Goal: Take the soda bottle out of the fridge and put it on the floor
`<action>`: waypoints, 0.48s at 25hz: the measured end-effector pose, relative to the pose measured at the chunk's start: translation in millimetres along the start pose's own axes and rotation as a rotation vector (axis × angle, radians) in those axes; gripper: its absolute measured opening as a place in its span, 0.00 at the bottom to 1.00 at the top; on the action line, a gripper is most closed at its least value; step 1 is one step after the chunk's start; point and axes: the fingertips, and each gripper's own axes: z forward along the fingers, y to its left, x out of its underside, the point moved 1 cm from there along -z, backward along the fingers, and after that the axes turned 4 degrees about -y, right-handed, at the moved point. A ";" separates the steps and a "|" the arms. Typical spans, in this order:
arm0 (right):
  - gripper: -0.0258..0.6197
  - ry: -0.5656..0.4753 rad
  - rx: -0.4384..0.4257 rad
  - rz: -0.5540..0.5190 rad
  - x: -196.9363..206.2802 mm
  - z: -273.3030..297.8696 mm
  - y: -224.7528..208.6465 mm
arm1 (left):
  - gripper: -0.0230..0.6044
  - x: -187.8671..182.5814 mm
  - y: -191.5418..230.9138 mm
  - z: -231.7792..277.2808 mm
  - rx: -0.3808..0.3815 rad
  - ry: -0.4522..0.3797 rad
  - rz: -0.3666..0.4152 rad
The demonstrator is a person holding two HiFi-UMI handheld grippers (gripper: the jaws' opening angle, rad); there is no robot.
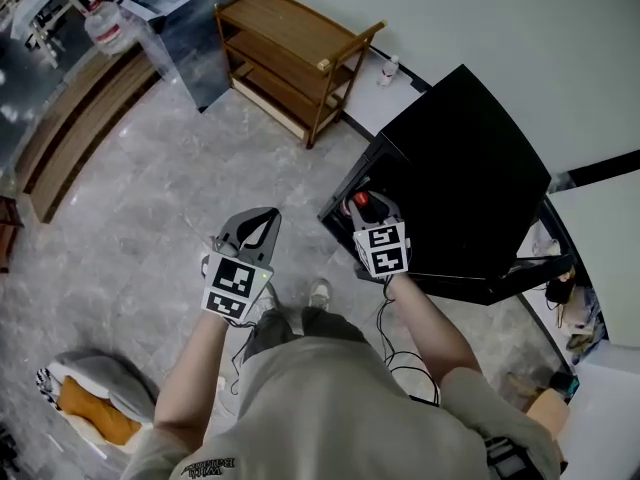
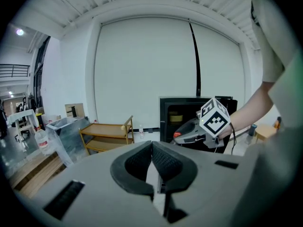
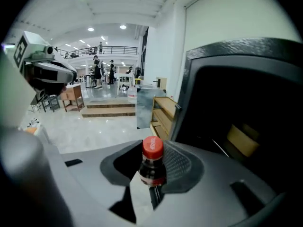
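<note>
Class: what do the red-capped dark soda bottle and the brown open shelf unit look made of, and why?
Red-capped dark soda bottle: probably clear glossy plastic, since the dark drink shows through.
Brown open shelf unit: seemingly wood, with warm brown boards and a slight sheen.

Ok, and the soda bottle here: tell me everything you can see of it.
The soda bottle is clear plastic with dark drink inside, a red screw cap and a red label band below. Only its top shows; the rest is hidden behind the jaws. It stands upright in the right hand-held gripper, whose pads press it from both sides. It is held in the air just outside the open black fridge.
</note>
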 end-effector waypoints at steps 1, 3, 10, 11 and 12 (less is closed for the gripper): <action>0.21 0.003 -0.023 -0.010 -4.1 2.0 9.6 | 0.05 2.7 4.6 -4.7 -0.010 0.003 -0.003; 0.21 0.010 -0.070 -0.019 -12.2 7.4 28.2 | 0.05 8.3 14.0 -14.5 -0.032 0.009 -0.009; 0.21 0.010 -0.228 -0.087 -40.3 27.7 92.5 | 0.05 32.8 45.0 -50.2 -0.116 0.053 -0.037; 0.21 0.009 -0.248 -0.100 -43.2 30.0 102.0 | 0.05 37.2 49.2 -56.1 -0.131 0.063 -0.042; 0.21 0.008 -0.266 -0.115 -45.6 32.5 111.5 | 0.05 42.1 53.4 -62.1 -0.145 0.072 -0.049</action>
